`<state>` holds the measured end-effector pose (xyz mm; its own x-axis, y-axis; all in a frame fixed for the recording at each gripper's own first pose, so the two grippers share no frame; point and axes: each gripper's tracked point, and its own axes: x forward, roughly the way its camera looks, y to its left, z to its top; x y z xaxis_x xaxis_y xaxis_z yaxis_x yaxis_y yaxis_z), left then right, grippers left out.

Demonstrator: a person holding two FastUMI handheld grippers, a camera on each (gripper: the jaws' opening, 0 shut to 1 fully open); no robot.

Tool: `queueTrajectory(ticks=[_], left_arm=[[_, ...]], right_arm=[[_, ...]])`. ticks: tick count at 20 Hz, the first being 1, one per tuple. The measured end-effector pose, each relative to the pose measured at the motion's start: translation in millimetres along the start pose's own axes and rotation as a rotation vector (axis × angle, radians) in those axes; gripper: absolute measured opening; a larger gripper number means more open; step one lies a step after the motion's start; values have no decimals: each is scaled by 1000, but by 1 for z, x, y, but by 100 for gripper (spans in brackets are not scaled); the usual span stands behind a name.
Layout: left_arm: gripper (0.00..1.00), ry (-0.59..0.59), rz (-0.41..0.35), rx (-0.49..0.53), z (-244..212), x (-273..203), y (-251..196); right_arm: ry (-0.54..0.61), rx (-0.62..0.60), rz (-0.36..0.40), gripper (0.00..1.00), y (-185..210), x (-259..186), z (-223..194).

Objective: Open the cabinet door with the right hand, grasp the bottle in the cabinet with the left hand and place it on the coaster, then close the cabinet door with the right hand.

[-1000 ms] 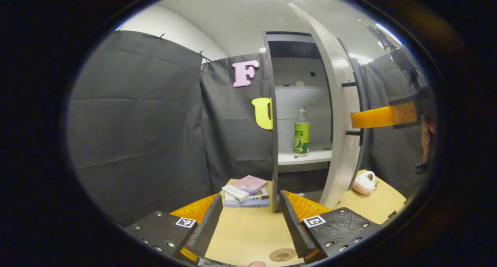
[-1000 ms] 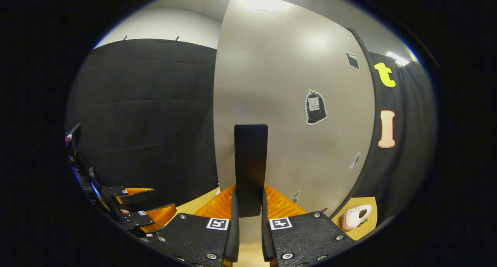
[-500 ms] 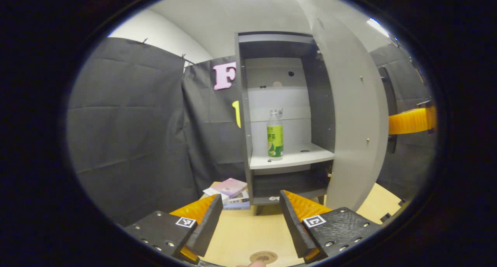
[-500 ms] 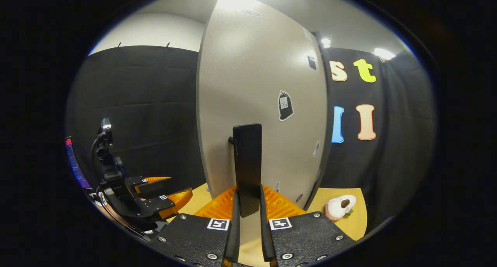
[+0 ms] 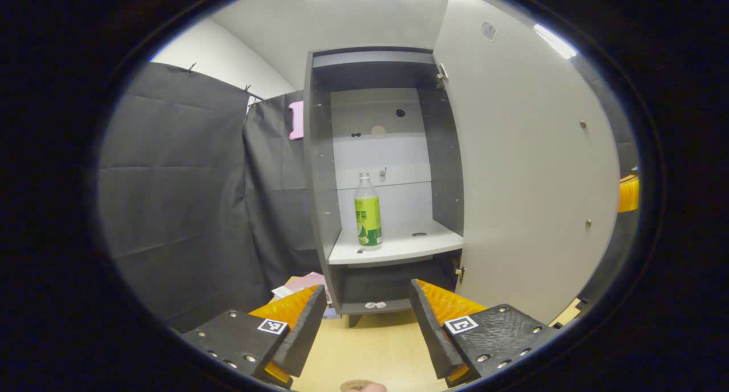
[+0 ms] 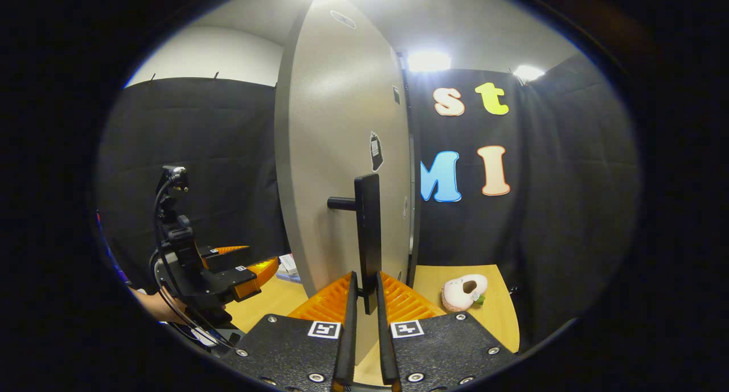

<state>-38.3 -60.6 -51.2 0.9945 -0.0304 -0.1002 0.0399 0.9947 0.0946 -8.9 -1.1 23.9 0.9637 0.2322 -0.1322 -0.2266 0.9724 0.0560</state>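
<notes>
A green-labelled clear plastic bottle (image 5: 368, 211) stands upright on the white shelf (image 5: 398, 245) inside the open grey cabinet (image 5: 319, 170). The left gripper (image 5: 367, 323) hangs before it, fingers wide apart, holding nothing. The right gripper (image 6: 364, 318) pinches the door's black bar handle (image 6: 369, 232).

The coaster (image 5: 357, 386), directly below and between the left gripper's fingers, is cut off by the lower edge of the left gripper view. The books (image 5: 300, 283), ahead of the left finger (image 5: 304, 329), are largely hidden behind it and the cabinet (image 5: 319, 209) side. The bottle (image 5: 368, 212) label is too small to read. The handle's (image 6: 368, 232) lower end disappears between the right gripper's fingers (image 6: 349, 329).
</notes>
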Motion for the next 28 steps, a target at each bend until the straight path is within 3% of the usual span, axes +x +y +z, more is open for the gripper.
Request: queueTrajectory(ticks=[3, 5, 6, 8, 13, 15, 16, 17, 18, 20, 23, 28], left_arm=[[84, -32, -15, 10, 13, 28, -13], [84, -41, -23, 4, 17, 51, -15], [84, -46, -32, 1, 21, 63, -17], [84, -51, -39, 1, 23, 92, -12], [84, -50, -45, 32, 20, 173, 7], [84, -54, -42, 8, 20, 203, 15], [85, -58, -51, -4, 20, 217, 17], [86, -58, -54, -6, 20, 230, 21], [86, -59, -49, -1, 20, 242, 26], [85, -61, -65, 5, 21, 264, 29], [84, -65, -81, 20, 16, 293, 25], [86, -79, -110, 32, 13, 329, 15]], right_arm=[[-13, 30, -67, 16, -25, -10, 0], [-28, 36, -127, 24, -42, -16, 1], [-31, 53, -131, 19, -43, -15, 1], [-42, 81, -127, 19, -33, -13, 1], [-64, 75, -262, 27, -47, -23, -1], [-58, 114, -311, 39, -53, -29, -6], [-67, 126, -341, 59, -59, -32, -5], [-86, 131, -363, 66, -60, -37, -3], [-97, 117, -382, 80, -58, -43, 0], [-129, 63, -452, 90, -67, -56, 7], [-182, 67, -565, 91, -83, -71, 10], [-115, 107, -688, 92, -103, -66, -15]])
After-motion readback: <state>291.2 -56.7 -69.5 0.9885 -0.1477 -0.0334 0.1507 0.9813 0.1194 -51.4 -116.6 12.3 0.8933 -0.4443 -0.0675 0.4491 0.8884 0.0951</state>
